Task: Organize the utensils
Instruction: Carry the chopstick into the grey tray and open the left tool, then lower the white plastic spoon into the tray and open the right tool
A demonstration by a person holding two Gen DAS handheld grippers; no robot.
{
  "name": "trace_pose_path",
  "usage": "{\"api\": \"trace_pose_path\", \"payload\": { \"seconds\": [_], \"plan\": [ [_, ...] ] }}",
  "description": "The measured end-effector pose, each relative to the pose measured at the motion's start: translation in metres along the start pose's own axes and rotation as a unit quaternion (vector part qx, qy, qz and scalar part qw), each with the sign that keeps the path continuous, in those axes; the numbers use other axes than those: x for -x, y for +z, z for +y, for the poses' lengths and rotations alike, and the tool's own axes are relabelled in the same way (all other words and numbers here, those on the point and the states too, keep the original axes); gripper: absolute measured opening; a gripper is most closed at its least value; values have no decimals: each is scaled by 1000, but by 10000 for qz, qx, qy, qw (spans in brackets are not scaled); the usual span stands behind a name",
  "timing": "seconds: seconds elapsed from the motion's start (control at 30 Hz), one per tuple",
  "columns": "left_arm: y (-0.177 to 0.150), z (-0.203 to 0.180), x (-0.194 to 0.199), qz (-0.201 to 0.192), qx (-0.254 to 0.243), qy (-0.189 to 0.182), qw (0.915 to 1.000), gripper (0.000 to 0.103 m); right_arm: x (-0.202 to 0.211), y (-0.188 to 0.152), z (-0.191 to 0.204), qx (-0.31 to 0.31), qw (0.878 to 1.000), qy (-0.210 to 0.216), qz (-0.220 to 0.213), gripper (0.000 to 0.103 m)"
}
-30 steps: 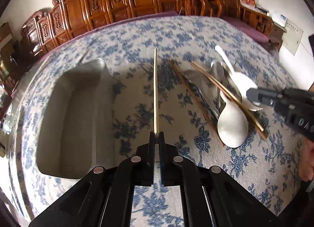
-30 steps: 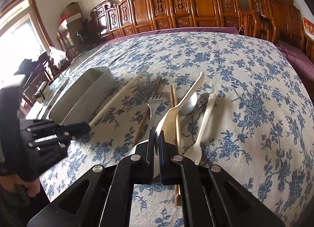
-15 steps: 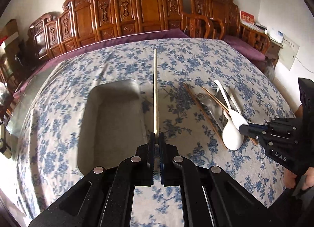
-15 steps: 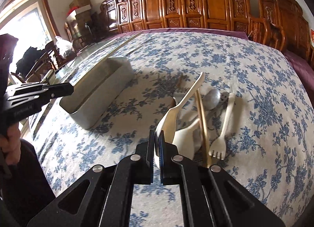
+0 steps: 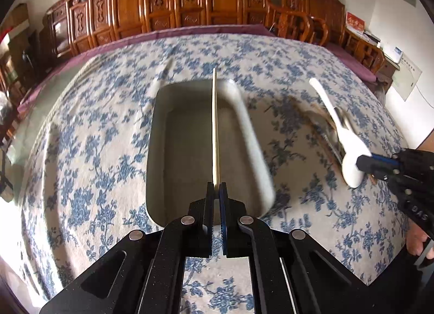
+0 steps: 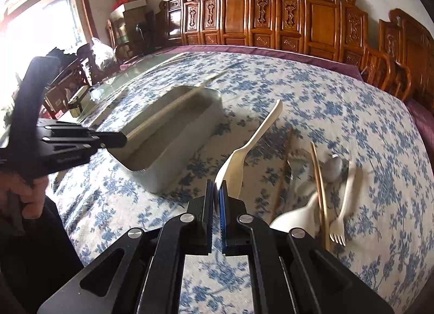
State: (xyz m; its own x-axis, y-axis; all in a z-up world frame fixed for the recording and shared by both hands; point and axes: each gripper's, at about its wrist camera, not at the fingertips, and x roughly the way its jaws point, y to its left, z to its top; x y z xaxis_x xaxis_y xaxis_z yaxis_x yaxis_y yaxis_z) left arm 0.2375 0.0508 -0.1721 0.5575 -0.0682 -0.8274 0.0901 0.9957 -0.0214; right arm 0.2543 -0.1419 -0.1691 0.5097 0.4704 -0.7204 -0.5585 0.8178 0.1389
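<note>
- Left wrist view: left gripper [image 5: 216,187] clamped tight on the near end of a pale wooden chopstick [image 5: 214,124]. The stick runs straight away from the jaws, above the open grey tray [image 5: 255,140].
- The tray lies lengthwise on the blue-flowered tablecloth [image 5: 95,137], its near end just past the fingertips. Bare cloth all round it.
- Right of the tray, well apart: right gripper [image 5: 364,163] clamped on the bowl of a white spoon [image 5: 350,151], handle slanting away. Blurred cutlery on the cloth beneath it.
- Writing: "DAS" on the right gripper's body. Wall notices too small to read.
- Right wrist view: right gripper [image 6: 216,190] pinches the white spoon [image 6: 244,151] by its bowl edge, clear of the cloth.
- Tray [image 6: 176,162] lies to the left; the left gripper [image 6: 119,140] holds the chopstick [image 6: 168,105] over it.
- Loose pile at right: white fork [image 6: 343,205], metal spoon [image 6: 333,167], brown chopstick [image 6: 318,178], another white spoon [image 6: 295,216].
- Carved wooden chairs [image 6: 298,15] line the far table edge.
</note>
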Motion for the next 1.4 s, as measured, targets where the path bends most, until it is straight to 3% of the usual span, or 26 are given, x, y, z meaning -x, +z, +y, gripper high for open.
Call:
{"api": "trace_pose_path", "payload": {
  "seconds": [0.57, 0.7, 0.8, 1.4],
  "plan": [
    [-12, 24, -9, 196, 246, -88, 9995, 3, -13, 19, 38, 217, 9997, 109, 80, 5],
    [-9, 32, -3, 34, 410, -146, 9990, 4, -16, 24, 46, 237, 9995, 162, 89, 5],
    [-6, 38, 0, -93, 481, -113, 9987, 14, -19, 29, 52, 280, 9994, 201, 104, 5],
    [-1, 76, 11, -435, 909, 30, 9949, 23, -82, 50, 92, 401, 9966, 547, 476, 5]
  ]
}}
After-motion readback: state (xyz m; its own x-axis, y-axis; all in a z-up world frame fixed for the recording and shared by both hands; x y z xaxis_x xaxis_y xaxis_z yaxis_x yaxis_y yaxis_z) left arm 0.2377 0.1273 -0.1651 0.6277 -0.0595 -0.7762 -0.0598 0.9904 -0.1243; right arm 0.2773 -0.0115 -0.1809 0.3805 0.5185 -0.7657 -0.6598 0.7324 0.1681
